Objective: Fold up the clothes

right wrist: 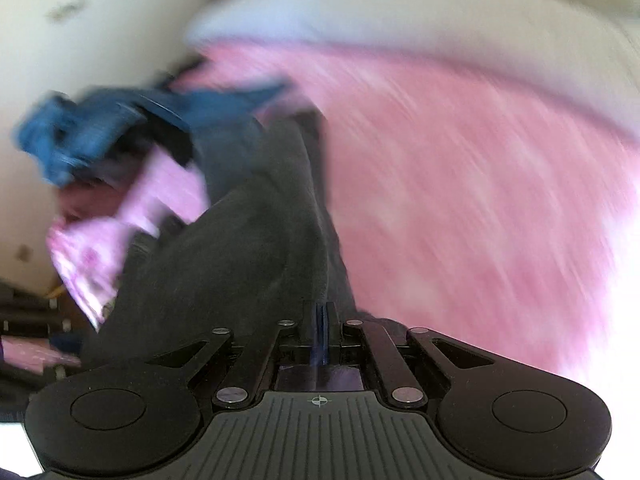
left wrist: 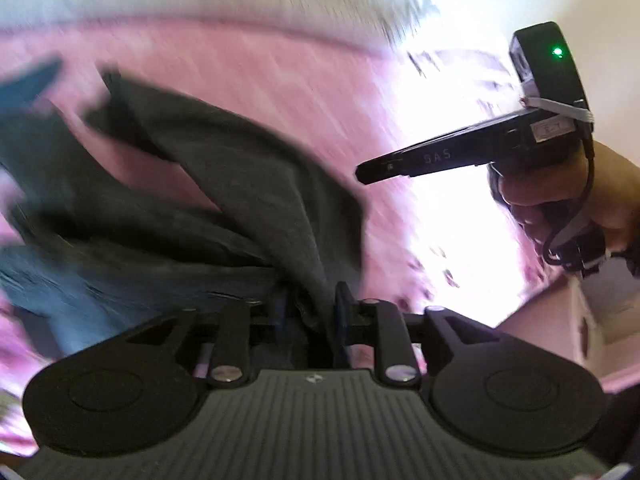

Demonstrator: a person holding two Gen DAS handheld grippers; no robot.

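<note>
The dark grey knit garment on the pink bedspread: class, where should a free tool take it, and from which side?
Grip the dark grey knit garment at its loose upper corner, coming from above over the pink bedspread: that edge lies free, whereas the near end is already bunched in the left tool.

clear: pink bedspread (right wrist: 480,200) open to the right of the grey garment (left wrist: 248,184) | blocked: grey garment bunched across centre; blue cloth (right wrist: 80,136) heaped at far left; right gripper (left wrist: 362,174) and hand (left wrist: 560,204) at right edge
</note>
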